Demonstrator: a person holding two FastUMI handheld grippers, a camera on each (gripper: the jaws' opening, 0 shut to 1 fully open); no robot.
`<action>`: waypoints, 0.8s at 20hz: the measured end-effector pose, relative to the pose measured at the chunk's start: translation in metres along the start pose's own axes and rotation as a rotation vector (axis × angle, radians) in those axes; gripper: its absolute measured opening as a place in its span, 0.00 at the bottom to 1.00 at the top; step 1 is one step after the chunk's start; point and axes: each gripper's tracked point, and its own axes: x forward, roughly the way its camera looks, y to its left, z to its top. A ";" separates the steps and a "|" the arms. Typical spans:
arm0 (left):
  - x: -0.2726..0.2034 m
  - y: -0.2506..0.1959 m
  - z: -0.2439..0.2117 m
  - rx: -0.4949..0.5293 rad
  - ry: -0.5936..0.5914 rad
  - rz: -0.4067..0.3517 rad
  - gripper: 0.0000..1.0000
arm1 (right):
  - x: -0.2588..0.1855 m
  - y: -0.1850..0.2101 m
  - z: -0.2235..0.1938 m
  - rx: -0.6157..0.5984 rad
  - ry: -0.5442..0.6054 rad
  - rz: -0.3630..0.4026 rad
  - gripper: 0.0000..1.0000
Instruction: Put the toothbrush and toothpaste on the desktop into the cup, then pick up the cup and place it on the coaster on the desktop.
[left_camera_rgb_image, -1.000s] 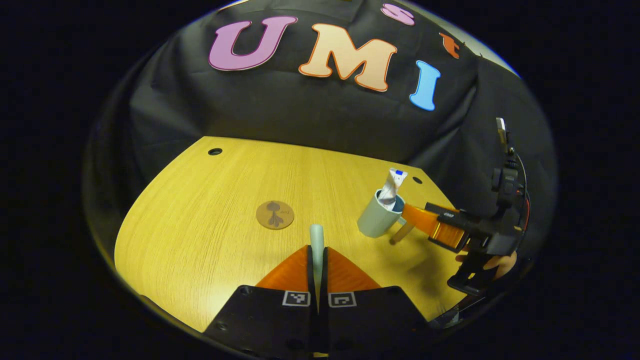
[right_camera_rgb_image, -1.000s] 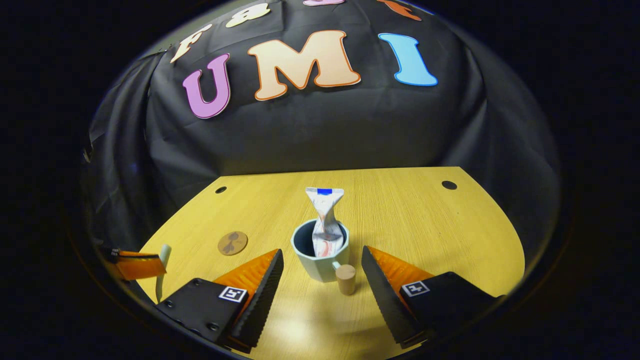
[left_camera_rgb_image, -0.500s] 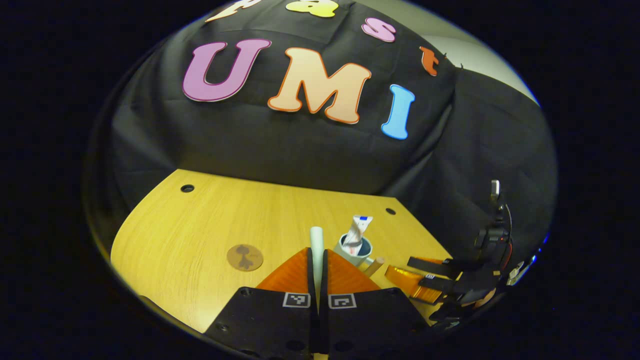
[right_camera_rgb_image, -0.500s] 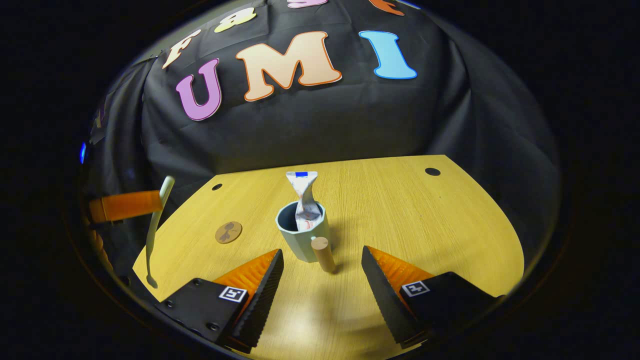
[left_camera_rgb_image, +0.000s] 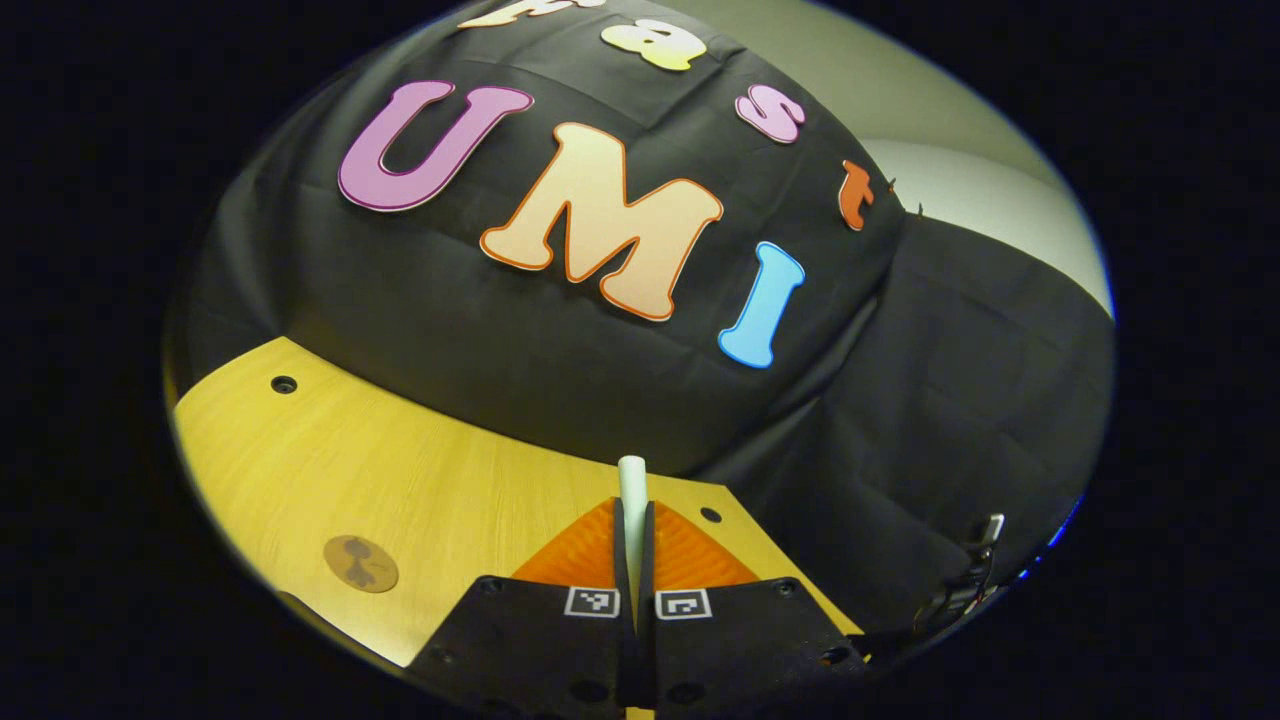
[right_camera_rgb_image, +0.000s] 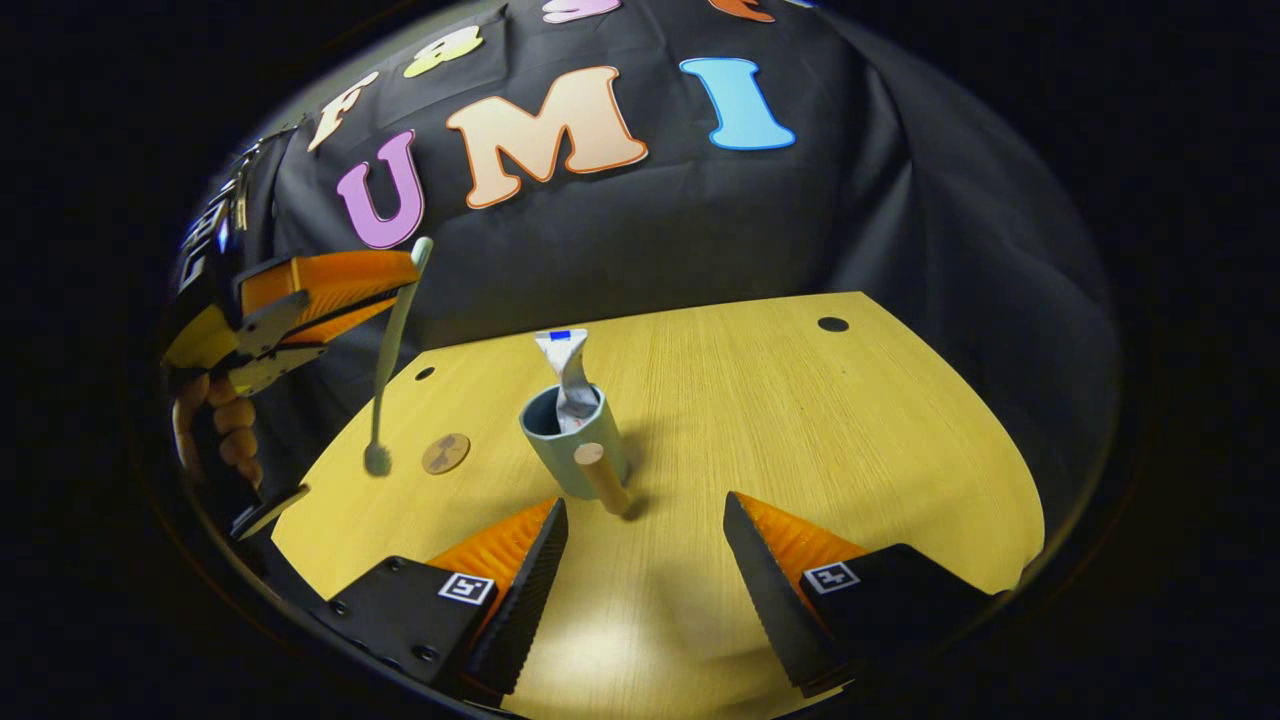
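We have lifted the left claw (right_camera_rgb_image: 405, 275) well clear of the worktop (right_camera_rgb_image: 800, 420) over the last second: a moment ago it sat low near the worktop's left edge with the toothbrush (right_camera_rgb_image: 392, 350) almost touching the wood, and now, in the right gripper view, it hangs high at the left, clenched on the toothbrush near its upper end, so that the brush dangles head-down above the worktop, to the left of the coaster (right_camera_rgb_image: 446, 453). In the left gripper view the handle end still pokes up between our closed fingers, and the scene has swung upward, so that the coaster (left_camera_rgb_image: 360, 563) has slid toward the lower left. The right claw (right_camera_rgb_image: 645, 545) stays released, its fingers spread wide and empty, and it has backed a little away from the cup (right_camera_rgb_image: 572, 445). The cup stands upright on the worktop just right of the coaster, apart from it, its wooden handle pointing toward us, and the toothpaste (right_camera_rgb_image: 570, 375) already stands inside it. We judge the first half of the loading done; the brush now seems raised high enough to travel over the rim and drop in beside the tube, before the cup moves to the coaster.
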 end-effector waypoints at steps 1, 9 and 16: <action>0.008 0.004 -0.002 -0.020 -0.012 0.014 0.00 | -0.001 -0.005 -0.002 0.007 0.002 -0.002 0.96; 0.060 0.037 -0.002 -0.094 -0.135 0.139 0.00 | -0.003 -0.035 -0.017 0.011 0.032 -0.009 0.96; 0.080 0.061 -0.018 -0.080 -0.173 0.238 0.00 | 0.004 -0.050 -0.027 0.007 0.061 -0.008 0.96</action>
